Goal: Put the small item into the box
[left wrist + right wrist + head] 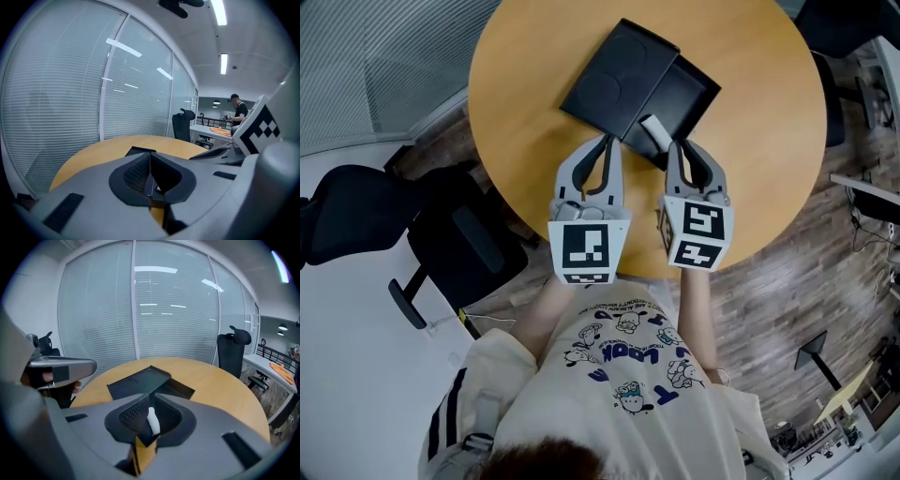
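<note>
Right gripper (150, 404) pinches the small white item (153, 421) by the black box (680, 89); left gripper (150, 161) closed, empty

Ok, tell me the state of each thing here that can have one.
Left gripper: fingers shut, empty.
Right gripper: fingers shut on small white item.
Small white item: held, not yet in the box.
Shallow black rectangular box: open, nothing visible inside.
Flat black lid: off, lying beside the box on the round wooden table.
</note>
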Tool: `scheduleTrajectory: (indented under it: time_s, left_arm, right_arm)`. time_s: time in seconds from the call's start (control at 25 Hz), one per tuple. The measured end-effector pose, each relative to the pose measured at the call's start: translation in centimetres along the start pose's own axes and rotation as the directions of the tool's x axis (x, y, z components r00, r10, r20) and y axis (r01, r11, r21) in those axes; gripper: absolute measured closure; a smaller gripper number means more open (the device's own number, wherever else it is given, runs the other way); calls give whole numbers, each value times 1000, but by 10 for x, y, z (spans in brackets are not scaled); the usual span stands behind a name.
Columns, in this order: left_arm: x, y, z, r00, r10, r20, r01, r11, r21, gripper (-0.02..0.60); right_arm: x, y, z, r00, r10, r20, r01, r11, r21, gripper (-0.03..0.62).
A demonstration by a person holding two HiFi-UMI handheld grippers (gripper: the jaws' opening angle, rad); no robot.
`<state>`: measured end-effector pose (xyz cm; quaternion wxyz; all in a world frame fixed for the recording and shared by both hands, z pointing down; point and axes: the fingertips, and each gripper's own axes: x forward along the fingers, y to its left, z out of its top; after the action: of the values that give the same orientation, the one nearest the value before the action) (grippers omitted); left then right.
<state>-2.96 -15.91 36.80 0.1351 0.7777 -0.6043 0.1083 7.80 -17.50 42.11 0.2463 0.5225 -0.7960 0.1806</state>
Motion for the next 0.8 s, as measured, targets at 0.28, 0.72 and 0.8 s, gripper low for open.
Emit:
scheduleTrajectory:
  time_s: [0.28,0.72,0.8]
  left_arm:
    - [-17,-13,26,998,-15,64,14,1000,22,565]
    - [-44,-21,57,988,-10,157,4,999,38,565]
    - [-47,-21,62,985,-5,175,-2,999,41,565]
  right_arm:
    - [-33,-6,22,992,-69,103,66,997,27,548]
    - [-72,5,48,970,-95,226,86,995,47,549]
    - [-79,6,54,964,-98,248,89,995,50,549]
